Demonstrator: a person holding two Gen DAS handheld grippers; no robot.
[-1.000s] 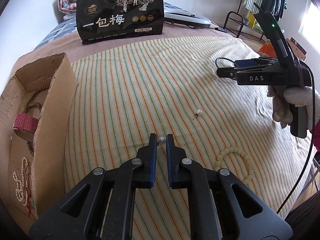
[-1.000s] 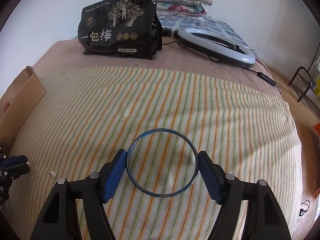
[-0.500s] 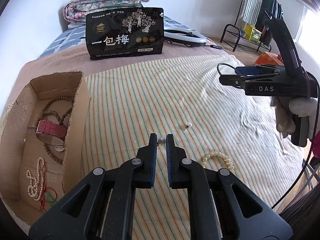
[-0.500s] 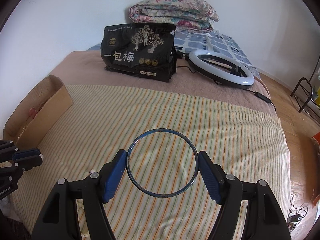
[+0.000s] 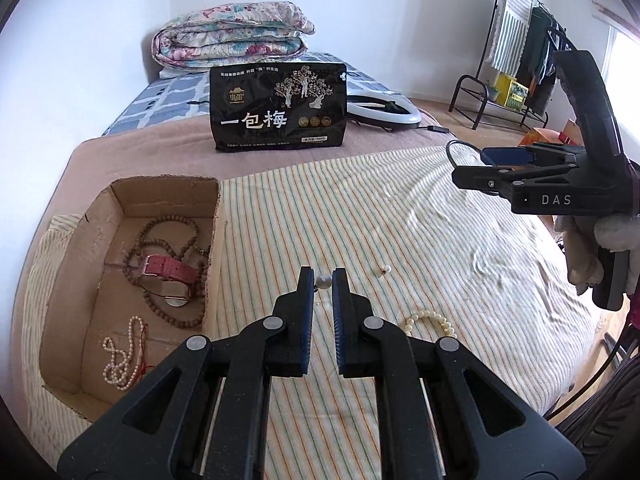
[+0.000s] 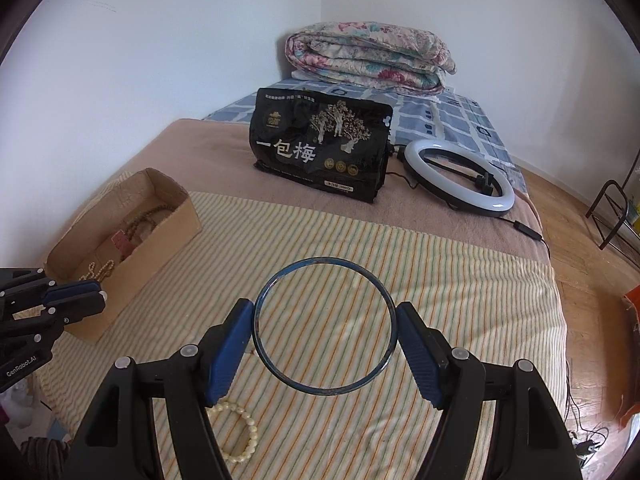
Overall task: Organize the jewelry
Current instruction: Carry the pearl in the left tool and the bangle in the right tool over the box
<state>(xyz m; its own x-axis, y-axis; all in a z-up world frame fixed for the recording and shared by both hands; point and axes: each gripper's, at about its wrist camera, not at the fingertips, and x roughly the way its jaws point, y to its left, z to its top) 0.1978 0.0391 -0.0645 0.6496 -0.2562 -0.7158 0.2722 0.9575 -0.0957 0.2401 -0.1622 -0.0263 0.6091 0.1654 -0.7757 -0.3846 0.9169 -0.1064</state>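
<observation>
My left gripper [image 5: 323, 281] is shut on a small pearl earring [image 5: 323, 280], held in the air above the striped cloth [image 5: 360, 208]. My right gripper [image 6: 325, 320] is shut on a thin blue bangle [image 6: 276, 280], pressed between its blue pads, also lifted. A second pearl earring [image 5: 385, 269] and a cream bead bracelet [image 5: 430, 317] lie on the cloth. The cardboard box [image 5: 168, 192] at the left holds a brown bead necklace [image 5: 168, 228], a red-strapped watch [image 5: 168, 270] and a pearl strand [image 5: 120, 356]. The left gripper [image 6: 102, 295] shows beside the box [image 6: 160, 240] in the right wrist view.
A black snack bag [image 5: 278, 108] stands behind the cloth, with a ring light [image 6: 458, 178] and cable to its right. A folded floral quilt [image 6: 368, 56] lies at the bed's head. A clothes rack [image 5: 516, 48] stands beyond the bed. A gloved hand [image 5: 612, 232] holds the right gripper.
Both grippers have risen and pulled back from the cloth with their loads. The box interior has come into the left wrist view, and the box has entered the right wrist view.
</observation>
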